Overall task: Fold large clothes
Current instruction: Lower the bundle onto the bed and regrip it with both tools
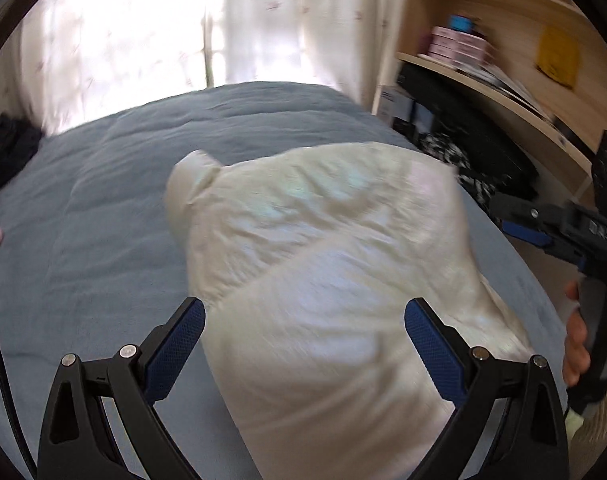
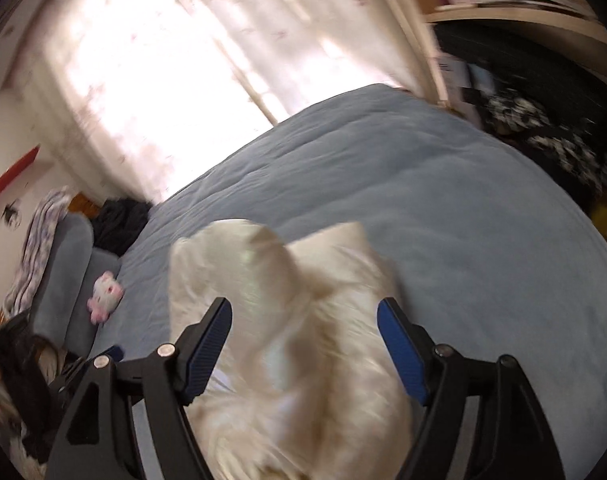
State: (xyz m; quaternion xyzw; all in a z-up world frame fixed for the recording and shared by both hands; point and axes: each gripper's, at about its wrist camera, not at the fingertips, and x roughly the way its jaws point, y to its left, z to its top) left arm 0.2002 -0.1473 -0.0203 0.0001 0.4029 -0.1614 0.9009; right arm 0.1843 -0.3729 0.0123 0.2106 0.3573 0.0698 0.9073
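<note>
Cream-white garment (image 1: 335, 280) lies bunched on the blue bed cover (image 1: 103, 208), right of centre in the left wrist view, one short sleeve or corner sticking up at its far left end. Fabric blurred, folds hard to read. Left gripper (image 1: 304, 326) hangs over the near end of the garment, its 2 blue-padded fingers (image 1: 179, 344) spread wide, nothing between them pinched. Right gripper (image 2: 304, 326) likewise spread wide above the same garment (image 2: 287, 320), not clamping any cloth. In the left view the right gripper (image 1: 519, 232) shows at the right edge with the person's hand (image 1: 575, 340) on its handle. Pink-white plush toy (image 2: 103, 296) sits by the grey pillows (image 2: 63, 280) at the bed head. Wooden shelf (image 1: 503, 80) stands right of the bed, curtained window (image 1: 163, 32) behind it.
</note>
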